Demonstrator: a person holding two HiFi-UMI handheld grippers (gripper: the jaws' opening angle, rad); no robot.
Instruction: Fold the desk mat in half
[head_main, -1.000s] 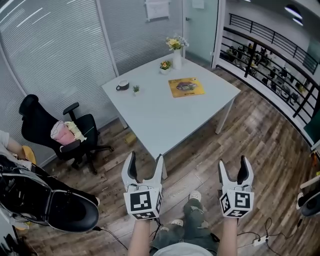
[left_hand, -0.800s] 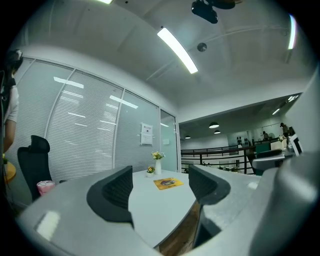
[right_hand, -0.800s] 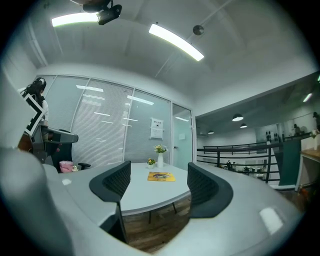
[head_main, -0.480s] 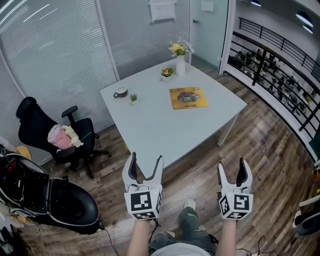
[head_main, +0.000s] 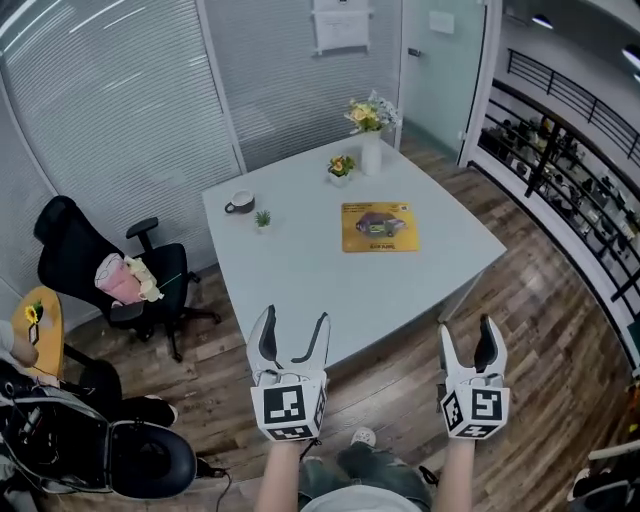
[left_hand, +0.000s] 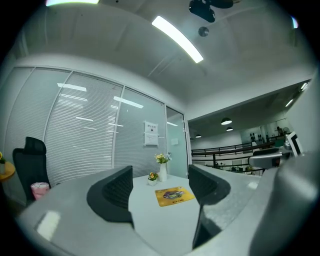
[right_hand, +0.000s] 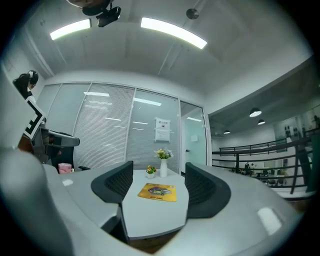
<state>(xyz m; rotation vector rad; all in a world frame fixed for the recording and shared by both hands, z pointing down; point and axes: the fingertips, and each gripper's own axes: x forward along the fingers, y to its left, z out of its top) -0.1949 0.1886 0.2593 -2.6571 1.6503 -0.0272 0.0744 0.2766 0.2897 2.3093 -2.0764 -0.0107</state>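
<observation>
The left claw (head_main: 292, 322) and the right claw (head_main: 466, 332) are both spread wide with nothing between their jaws, held over the floor short of the desk (head_main: 300, 280). The yellow mat (head_main: 379, 226) lies flat and unfolded on the desk, well apart from both claws, near a vase (head_main: 372, 152) of flowers.

Table (head_main: 300, 290) near side bare, open path to desk mat (head_main: 379, 227); vase (head_main: 373, 155), flowerpot (head_main: 341, 170) behind; cup (head_main: 241, 204) well left.

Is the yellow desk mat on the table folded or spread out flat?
Spread flat. The desk mat lies on the white table as one rectangle, print up, with no doubled edge.
</observation>
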